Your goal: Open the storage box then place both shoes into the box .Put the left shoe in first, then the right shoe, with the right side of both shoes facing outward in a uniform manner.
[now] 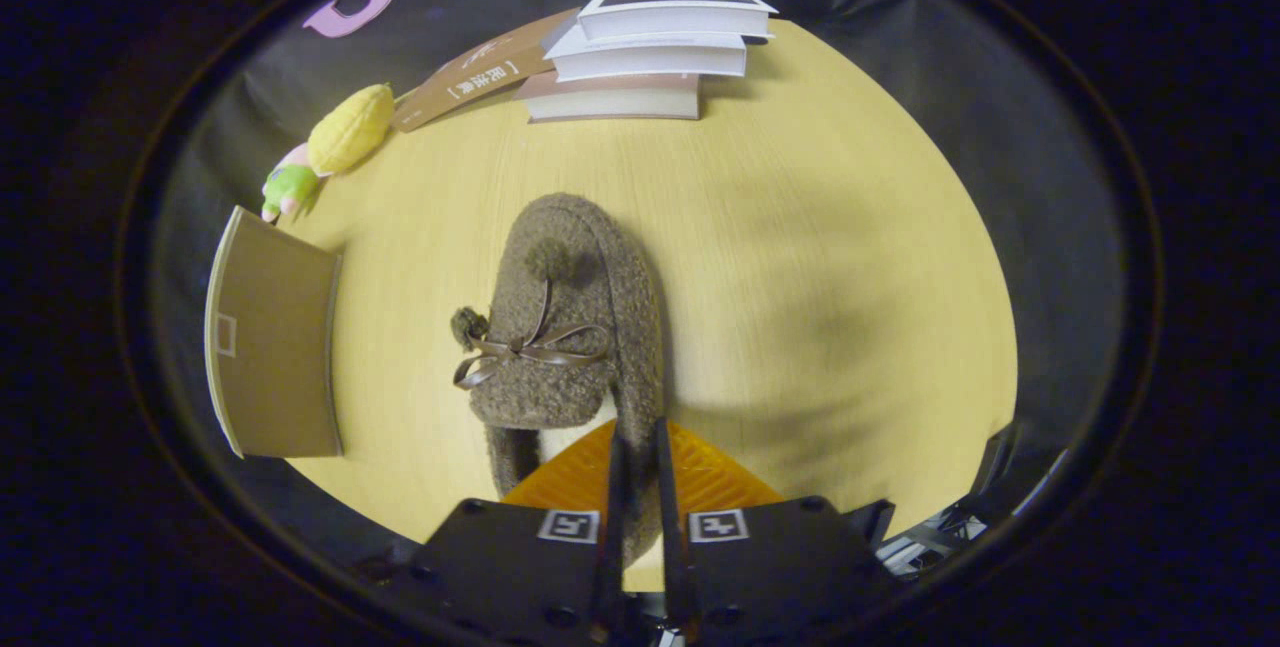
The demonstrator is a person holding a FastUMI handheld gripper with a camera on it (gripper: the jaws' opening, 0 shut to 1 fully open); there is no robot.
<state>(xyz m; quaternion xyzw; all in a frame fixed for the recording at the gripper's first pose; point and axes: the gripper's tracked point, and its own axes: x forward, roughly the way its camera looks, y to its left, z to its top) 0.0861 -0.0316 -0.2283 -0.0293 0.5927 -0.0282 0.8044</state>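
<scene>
The gripper [640, 447] has its jaws drawn close together and clamped on the side wall of a shoe [575, 327], near the heel end of its opening, with one finger inside the opening and the other against the outer wall. The shoe is a brown slipper of curly, fleece-like fabric, rounded at the toe, which points away from the fingers. A small fluffy pompom sits on top of the toe part, and a thin, shiny brown ribbon runs down from it to a bow tied across the edge of the upper; a second small pompom hangs at the bow's left end. A pale lining shows inside the opening just ahead of the fingers. The shoe lies over the middle of the light wooden table [800, 257]; whether it rests on the surface or is lifted cannot be told. Well to the left of the shoe stands a brown cardboard storage box [275, 347]. Beyond it lie a yellow and green plush toy [335, 142], a tilted brown book [480, 72], and, beyond the shoe's toe, a stack of three books [655, 52].
</scene>
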